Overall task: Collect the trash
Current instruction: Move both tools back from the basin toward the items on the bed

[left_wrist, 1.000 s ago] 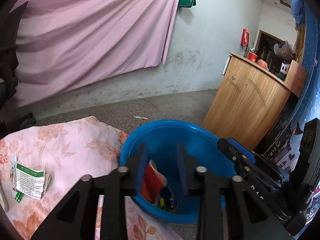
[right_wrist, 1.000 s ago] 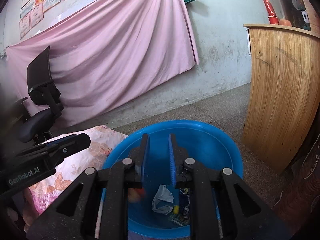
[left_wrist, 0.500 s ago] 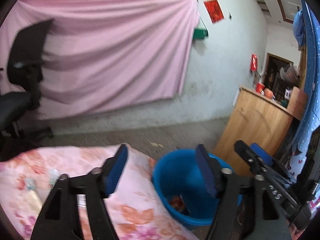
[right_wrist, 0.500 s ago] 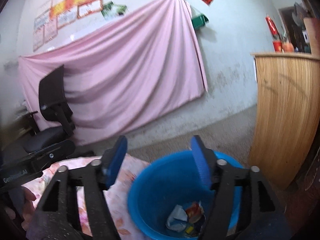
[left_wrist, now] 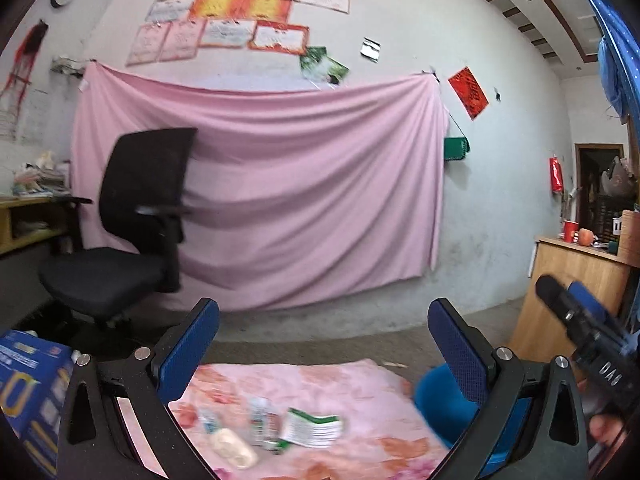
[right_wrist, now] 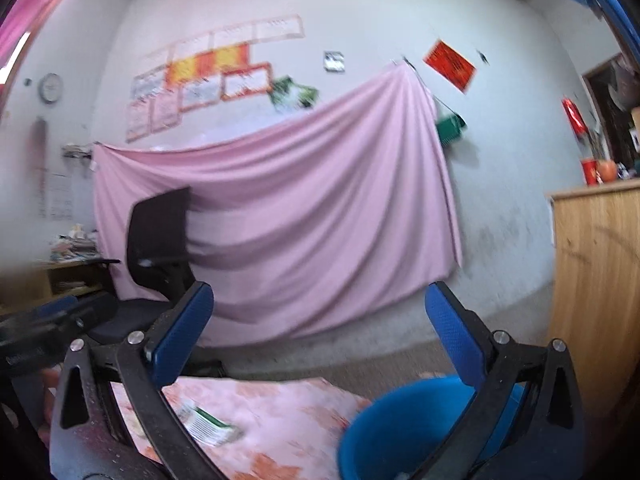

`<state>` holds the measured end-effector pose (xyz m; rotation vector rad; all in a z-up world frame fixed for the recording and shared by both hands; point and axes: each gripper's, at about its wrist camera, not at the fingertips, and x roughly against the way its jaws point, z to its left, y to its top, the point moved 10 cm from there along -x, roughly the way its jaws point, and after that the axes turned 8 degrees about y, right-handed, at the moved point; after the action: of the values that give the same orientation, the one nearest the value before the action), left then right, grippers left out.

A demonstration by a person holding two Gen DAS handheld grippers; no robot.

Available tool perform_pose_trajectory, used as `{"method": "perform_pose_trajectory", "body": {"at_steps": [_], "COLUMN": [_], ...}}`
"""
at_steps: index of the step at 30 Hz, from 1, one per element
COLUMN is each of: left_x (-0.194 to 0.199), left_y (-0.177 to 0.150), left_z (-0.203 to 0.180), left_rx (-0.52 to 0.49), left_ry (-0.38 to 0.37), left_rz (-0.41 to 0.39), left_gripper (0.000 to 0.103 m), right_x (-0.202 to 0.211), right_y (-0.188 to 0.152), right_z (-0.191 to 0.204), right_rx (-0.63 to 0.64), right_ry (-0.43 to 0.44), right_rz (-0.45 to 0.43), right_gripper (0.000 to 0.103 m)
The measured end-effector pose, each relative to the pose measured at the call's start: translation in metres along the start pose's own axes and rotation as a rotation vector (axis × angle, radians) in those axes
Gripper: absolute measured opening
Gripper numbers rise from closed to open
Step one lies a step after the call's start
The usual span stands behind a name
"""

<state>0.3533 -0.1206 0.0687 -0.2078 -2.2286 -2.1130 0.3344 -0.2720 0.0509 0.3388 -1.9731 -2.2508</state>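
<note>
My left gripper [left_wrist: 323, 336] and right gripper [right_wrist: 318, 316] both spread wide, empty. "DAS" on right gripper body. Green-white leaflet [left_wrist: 314, 427] on floral cloth [left_wrist: 320, 384]; blue bucket [right_wrist: 400, 432] beside.

Both wrist cameras look out between wide-spread jaws toward the pink curtain [left_wrist: 256, 200] hung on the far wall, raised well above the floor. The left wrist view faces the curtain nearly square-on, the flowered cloth [left_wrist: 320, 392] below it. The right wrist view sits further right and tilts, with the blue tub [right_wrist: 400, 432] close beneath. Shared by both: the curtain, the black office chair [left_wrist: 132, 220] at its left side, the cloth and the tub.
</note>
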Motion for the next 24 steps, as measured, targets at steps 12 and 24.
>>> {"method": "perform_pose_trajectory", "body": {"at_steps": [12,24], "left_x": [0.019,-0.014], "left_y": [-0.014,-0.091], "left_z": [0.089,0.125], "left_rx": [0.032,0.012], "left_ry": [0.152,0.215], "left_rz": [-0.06,0.201], "left_gripper": [0.102,0.102], "right_x": [-0.016,-0.065], "right_y": [0.002,-0.057], "right_z": [0.092,0.113], "right_rx": [0.145,0.184], "right_ry": [0.173,0.236], "right_rz": [-0.06,0.177], "right_gripper": [0.103,0.103]}}
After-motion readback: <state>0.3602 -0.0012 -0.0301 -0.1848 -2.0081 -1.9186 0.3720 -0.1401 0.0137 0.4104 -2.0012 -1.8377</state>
